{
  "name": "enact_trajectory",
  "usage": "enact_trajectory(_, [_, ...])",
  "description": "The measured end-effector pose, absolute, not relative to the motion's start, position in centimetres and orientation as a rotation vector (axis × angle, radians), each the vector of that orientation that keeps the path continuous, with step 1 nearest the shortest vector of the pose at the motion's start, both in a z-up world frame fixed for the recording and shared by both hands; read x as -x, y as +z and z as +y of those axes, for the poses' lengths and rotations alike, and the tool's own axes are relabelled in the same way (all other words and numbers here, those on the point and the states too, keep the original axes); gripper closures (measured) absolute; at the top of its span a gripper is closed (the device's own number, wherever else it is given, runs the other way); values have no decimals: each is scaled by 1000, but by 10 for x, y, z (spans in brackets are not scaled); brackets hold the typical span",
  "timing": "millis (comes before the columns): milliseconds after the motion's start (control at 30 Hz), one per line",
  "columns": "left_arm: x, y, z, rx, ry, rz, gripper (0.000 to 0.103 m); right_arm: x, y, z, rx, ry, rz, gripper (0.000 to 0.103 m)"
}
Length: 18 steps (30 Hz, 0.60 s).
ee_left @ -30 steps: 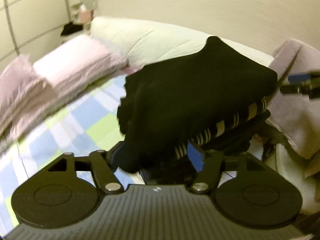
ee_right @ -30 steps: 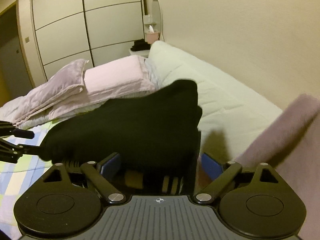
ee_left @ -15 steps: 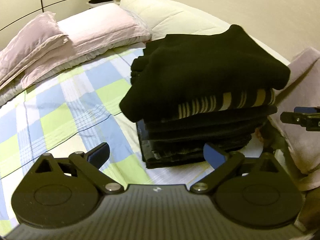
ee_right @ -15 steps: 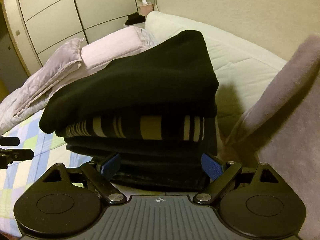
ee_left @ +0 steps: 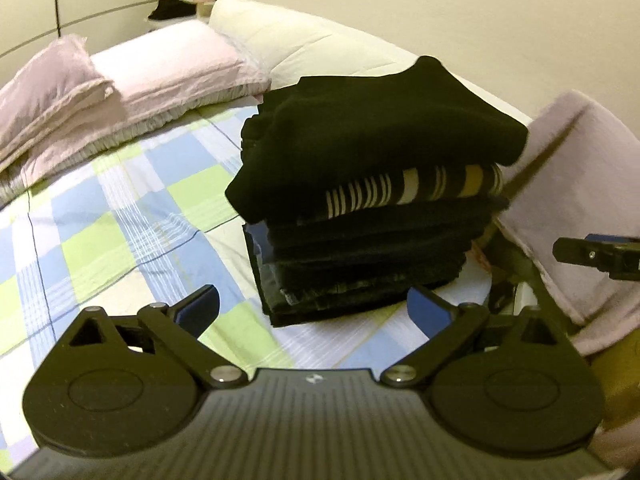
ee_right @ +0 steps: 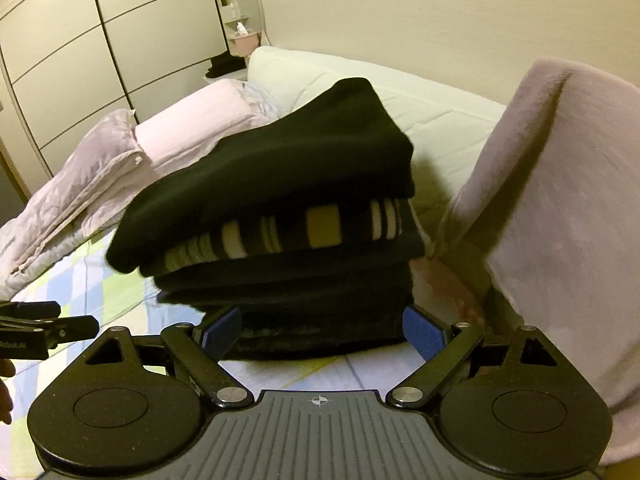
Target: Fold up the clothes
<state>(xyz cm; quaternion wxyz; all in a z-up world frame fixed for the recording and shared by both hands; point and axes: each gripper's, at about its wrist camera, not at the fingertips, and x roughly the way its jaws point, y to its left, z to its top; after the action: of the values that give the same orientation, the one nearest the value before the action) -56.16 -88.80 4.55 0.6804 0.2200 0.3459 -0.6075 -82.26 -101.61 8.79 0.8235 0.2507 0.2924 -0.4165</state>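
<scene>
The left gripper is held with its jaws spread wide and nothing between them; the jaws have just been opening, and only checked bedsheet is seen in the gap. The stack of folded clothes is set just ahead of it on the bedsheet, apart from both blue pads. The right gripper is likewise held wide open, and the bottom edge of the stack is seen between its fingers, though whether the pads touch the cloth cannot be told; no pinch is shown

The stack is made up of several dark garments laid flat one on another. A black sweater is placed on top, with its edges overhanging the layers below. Directly beneath it a striped garment is seen, banded in black, white and yellow. Darker folded pieces are found under that, down to the sheet

The sheet is checked in blue, green and white. Behind the stack, pink pillows are piled near the head of the bed, and a white padded cushion is set along the wall. To the right of the stack a pale pink blanket is draped, close beside the clothes. White wardrobe doors are seen in the far corner of the room
</scene>
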Motion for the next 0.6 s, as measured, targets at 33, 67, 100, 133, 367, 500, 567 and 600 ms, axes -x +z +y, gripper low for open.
enact_trajectory(33, [561, 46, -883, -499, -1372, 775, 5, 822, 89, -1008, -531, -892, 621, 12])
enact_trajectory(67, [560, 46, -879, -501, -1379, 777, 5, 822, 90, -1001, -530, -898, 619, 12])
enact_trajectory(100, [559, 47, -875, -505, -1384, 780, 5, 822, 90, -993, -533, -906, 616, 12])
enact_trajectory(133, [559, 47, -871, -510, -1389, 784, 5, 822, 91, -986, -538, -914, 611, 12])
enact_trajectory(367, [564, 53, -850, -517, -1421, 797, 5, 819, 92, -947, -533, -949, 612, 12])
enact_trajectory(500, [569, 55, -847, -549, -1427, 805, 5, 820, 96, -941, -552, -959, 605, 12])
enact_trajectory(567, [572, 57, -848, -551, -1418, 800, 5, 821, 98, -943, -547, -951, 605, 12])
enact_trajectory(600, [573, 58, -849, -544, -1414, 797, 5, 821, 98, -945, -544, -949, 605, 12])
